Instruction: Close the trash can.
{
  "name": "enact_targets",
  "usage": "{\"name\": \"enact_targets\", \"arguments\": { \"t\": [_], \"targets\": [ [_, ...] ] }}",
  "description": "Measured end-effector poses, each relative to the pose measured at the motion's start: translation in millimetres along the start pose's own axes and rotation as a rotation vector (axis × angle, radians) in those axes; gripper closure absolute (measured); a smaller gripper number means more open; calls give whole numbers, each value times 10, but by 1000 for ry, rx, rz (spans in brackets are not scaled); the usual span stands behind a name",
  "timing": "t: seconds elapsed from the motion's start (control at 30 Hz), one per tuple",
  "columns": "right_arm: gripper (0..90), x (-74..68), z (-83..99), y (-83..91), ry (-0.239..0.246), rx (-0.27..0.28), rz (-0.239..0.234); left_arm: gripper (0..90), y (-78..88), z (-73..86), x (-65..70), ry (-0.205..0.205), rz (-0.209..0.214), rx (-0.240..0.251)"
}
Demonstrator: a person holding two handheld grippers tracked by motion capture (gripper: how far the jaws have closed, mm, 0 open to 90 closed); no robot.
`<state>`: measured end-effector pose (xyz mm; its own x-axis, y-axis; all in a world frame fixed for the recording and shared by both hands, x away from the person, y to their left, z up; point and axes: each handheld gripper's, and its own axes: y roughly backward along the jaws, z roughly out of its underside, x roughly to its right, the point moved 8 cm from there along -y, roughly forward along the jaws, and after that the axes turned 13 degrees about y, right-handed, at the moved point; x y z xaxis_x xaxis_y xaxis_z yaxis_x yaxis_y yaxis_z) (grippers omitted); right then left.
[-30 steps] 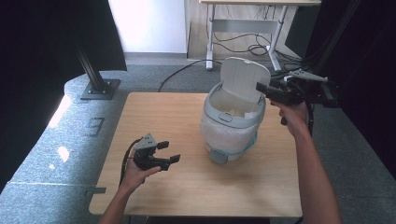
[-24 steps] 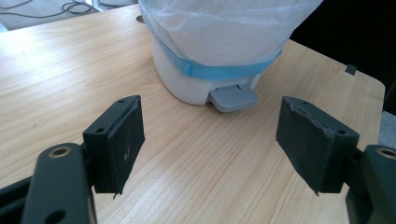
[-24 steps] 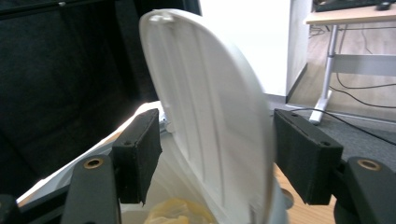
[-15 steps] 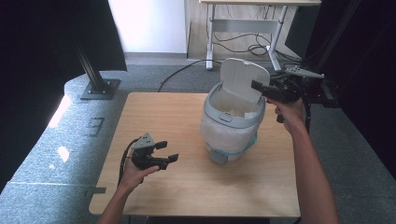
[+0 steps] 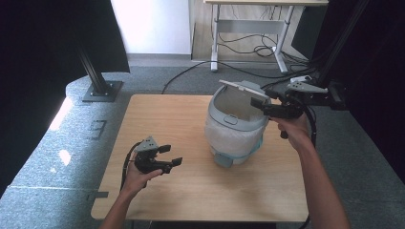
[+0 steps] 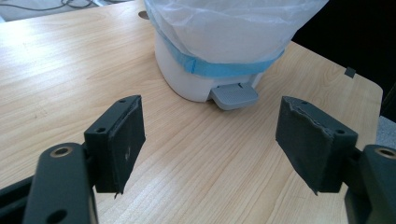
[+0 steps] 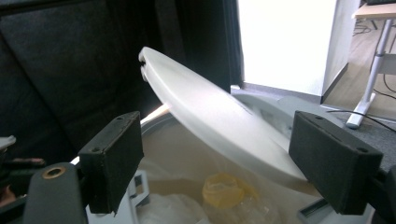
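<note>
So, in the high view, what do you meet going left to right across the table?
Left gripper, open and empty → pedal bin with its lid up → right gripper, open beside the lid.

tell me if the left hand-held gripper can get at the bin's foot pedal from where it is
Probably yes. The left hand-held gripper faces the grey foot pedal with open jaws, and only bare wooden table lies between them. The pedal sits low against the tabletop, so it would need a low approach.
</note>
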<state>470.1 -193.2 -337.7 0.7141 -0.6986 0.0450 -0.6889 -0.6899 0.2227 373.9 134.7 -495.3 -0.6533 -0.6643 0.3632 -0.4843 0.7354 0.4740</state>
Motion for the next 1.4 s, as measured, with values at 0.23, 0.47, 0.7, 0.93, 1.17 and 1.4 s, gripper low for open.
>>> {"name": "enact_targets", "arguments": {
  "t": [0.23, 0.47, 0.7, 0.93, 1.17, 1.4],
  "targets": [
    [149, -99, 12, 39, 0, -25, -36, 238, -1, 10, -22, 9, 2, -3],
    [155, -148, 119, 3, -6, -77, -47, 237, -4, 22, -16, 8, 3, -7],
    [165, -173, 201, -82, -14, -117, -35, 237, -16, 29, -19, 10, 2, -10],
    [176, -145, 231, -192, -13, -141, 9, 237, -34, 47, -24, 11, 1, -17],
    [176, -95, 242, -295, 42, -169, 103, 238, -35, 57, -28, 9, 1, -21],
    [170, -130, 258, -343, 84, -197, 142, 238, -49, 70, -44, 13, 0, -26]
  ]
}}
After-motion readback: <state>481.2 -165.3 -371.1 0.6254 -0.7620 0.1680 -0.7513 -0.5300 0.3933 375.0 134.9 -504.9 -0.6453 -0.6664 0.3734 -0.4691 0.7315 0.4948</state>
